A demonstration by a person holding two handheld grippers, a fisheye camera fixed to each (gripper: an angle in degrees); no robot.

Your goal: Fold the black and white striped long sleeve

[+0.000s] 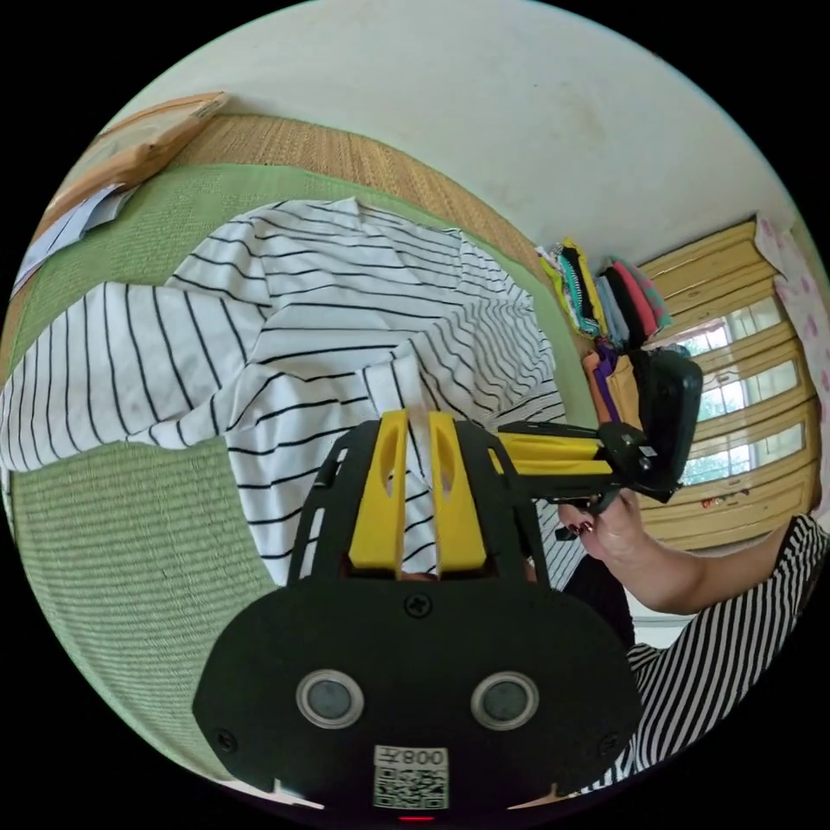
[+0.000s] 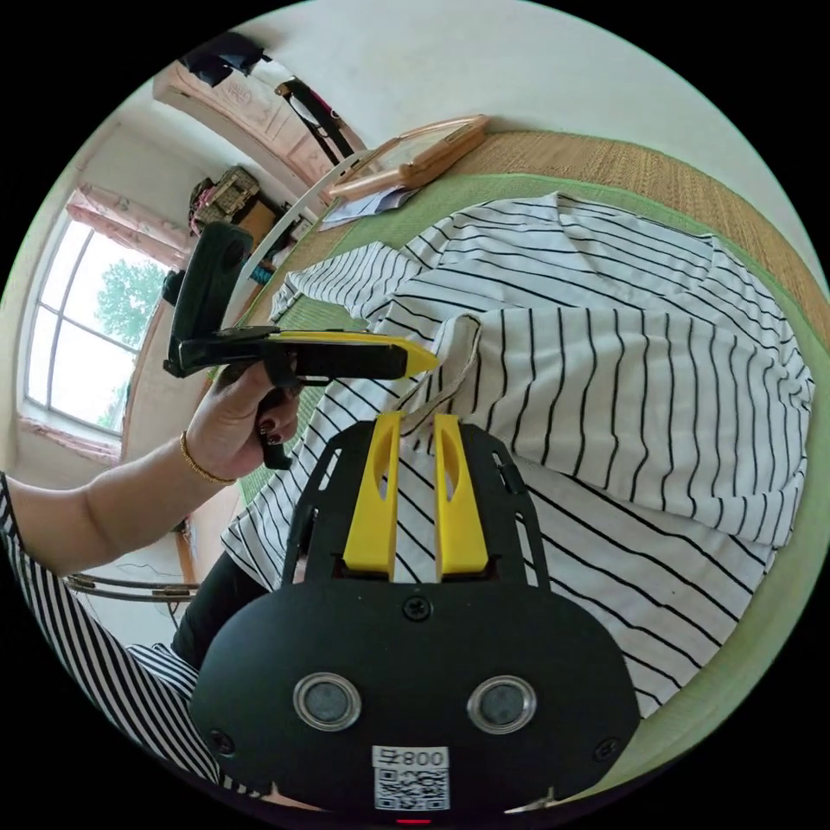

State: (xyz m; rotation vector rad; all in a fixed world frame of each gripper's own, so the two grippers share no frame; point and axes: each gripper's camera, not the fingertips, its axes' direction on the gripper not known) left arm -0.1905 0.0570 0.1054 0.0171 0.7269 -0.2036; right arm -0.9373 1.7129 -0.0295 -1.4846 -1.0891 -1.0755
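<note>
The black and white striped long sleeve (image 1: 346,285) lies spread and partly folded on a green mat (image 1: 112,536). My left gripper (image 1: 418,421) is shut on a raised fold of its fabric, which runs between the yellow jaws. A hand holds my right gripper (image 1: 519,456), which comes in from the right, close beside the left one. In the right gripper view the shirt (image 2: 622,363) has one panel folded over its body. My right gripper (image 2: 417,421) pinches the hemmed edge at its jaw tips. The left gripper (image 2: 428,357) grips the same edge just above.
A woven straw mat (image 1: 328,147) borders the green one along a white wall. A flat brown board (image 2: 406,160) and papers lie at the far corner. Folded clothes (image 1: 605,303) are stacked near a wood-framed window (image 1: 743,380). The person's striped sleeve (image 1: 718,640) is close by.
</note>
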